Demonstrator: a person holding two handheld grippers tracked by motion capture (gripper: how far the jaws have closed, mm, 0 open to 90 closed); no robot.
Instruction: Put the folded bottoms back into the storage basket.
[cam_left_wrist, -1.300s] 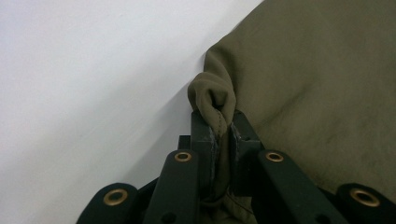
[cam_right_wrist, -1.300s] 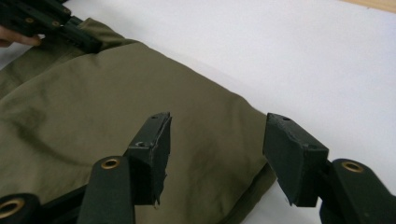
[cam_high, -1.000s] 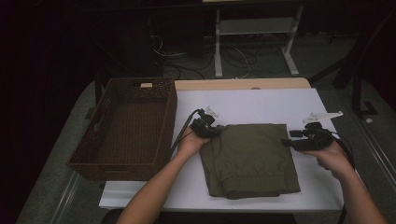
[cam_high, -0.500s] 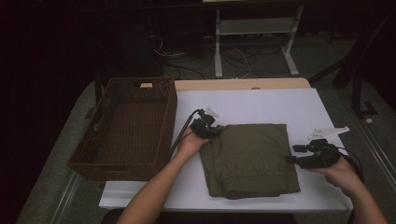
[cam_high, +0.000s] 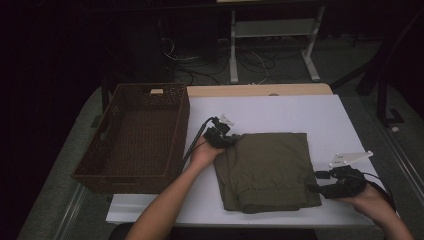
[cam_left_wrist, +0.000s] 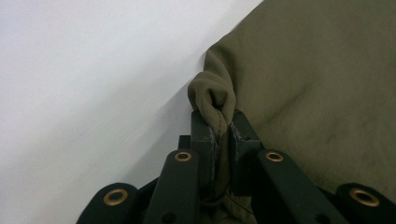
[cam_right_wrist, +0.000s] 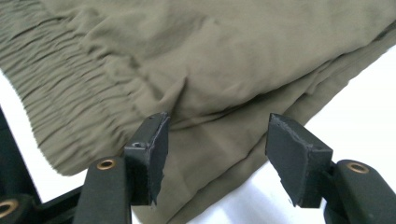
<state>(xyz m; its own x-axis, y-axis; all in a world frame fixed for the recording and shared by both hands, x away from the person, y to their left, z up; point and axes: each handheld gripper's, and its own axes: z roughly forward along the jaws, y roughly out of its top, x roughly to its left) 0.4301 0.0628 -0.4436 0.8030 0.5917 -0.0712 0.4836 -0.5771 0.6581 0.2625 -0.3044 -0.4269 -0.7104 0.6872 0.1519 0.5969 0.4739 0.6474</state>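
Observation:
A folded olive-green garment (cam_high: 267, 170) lies flat on the white table (cam_high: 280, 112). My left gripper (cam_high: 231, 141) is at the garment's far left corner, shut on a pinched fold of the cloth (cam_left_wrist: 212, 95). My right gripper (cam_high: 316, 186) is at the garment's near right corner, open. Its two fingertips (cam_right_wrist: 154, 154) straddle the layered edge of the garment (cam_right_wrist: 205, 60), with the gathered waistband (cam_right_wrist: 60, 84) to their left.
A dark brown wicker basket (cam_high: 120, 120) stands on the left side of the table, beside the left hand. Beyond the table stand a white metal frame (cam_high: 272, 30) and loose cables on the floor. The table's far right part is bare.
My right gripper has moved from the garment's far right edge toward me, down to its near right corner. The left gripper has stayed at the far left corner.

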